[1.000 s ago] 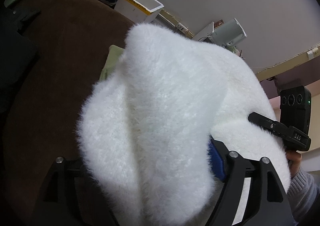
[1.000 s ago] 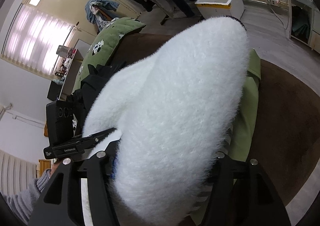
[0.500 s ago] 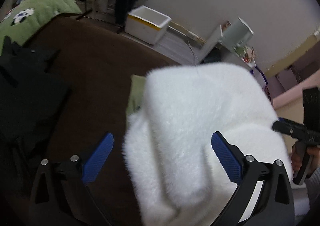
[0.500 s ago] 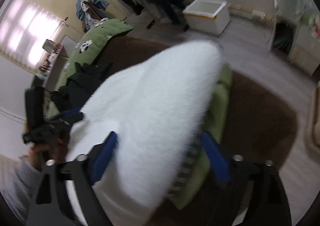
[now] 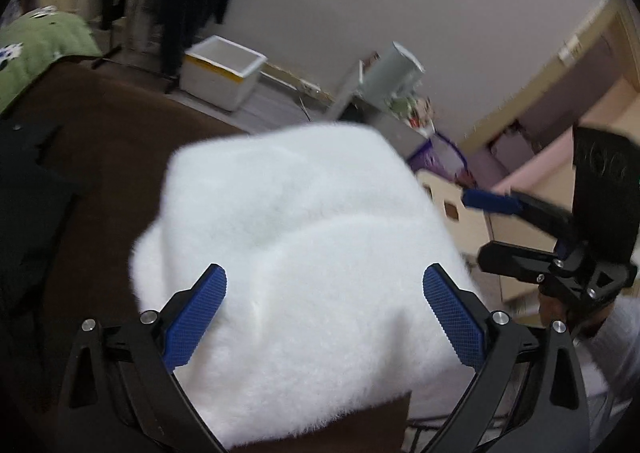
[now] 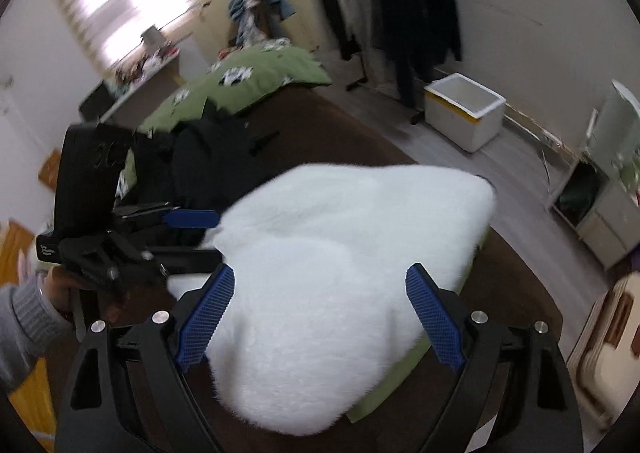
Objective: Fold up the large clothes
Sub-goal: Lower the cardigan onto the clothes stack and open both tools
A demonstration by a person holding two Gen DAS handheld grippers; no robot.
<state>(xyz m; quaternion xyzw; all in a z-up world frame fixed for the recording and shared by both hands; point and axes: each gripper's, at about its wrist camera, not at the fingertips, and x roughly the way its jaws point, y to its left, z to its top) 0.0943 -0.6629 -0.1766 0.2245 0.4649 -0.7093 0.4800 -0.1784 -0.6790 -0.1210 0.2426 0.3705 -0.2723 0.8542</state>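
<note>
A fluffy white garment lies folded in a thick bundle on the brown surface; it also shows in the right wrist view, resting on a folded green garment. My left gripper is open and empty, held just above the bundle's near edge. My right gripper is open and empty above the same bundle. The right gripper shows at the right of the left wrist view, and the left gripper at the left of the right wrist view.
Black clothes lie on the brown surface to the left. A green panda-print quilt is behind them. A white foam box, a clothes rack with dark coats and a cabinet stand on the floor.
Both grippers have opened and let go of the white garment, then drawn back and up. The garment has dropped into a folded bundle on the brown surface.
</note>
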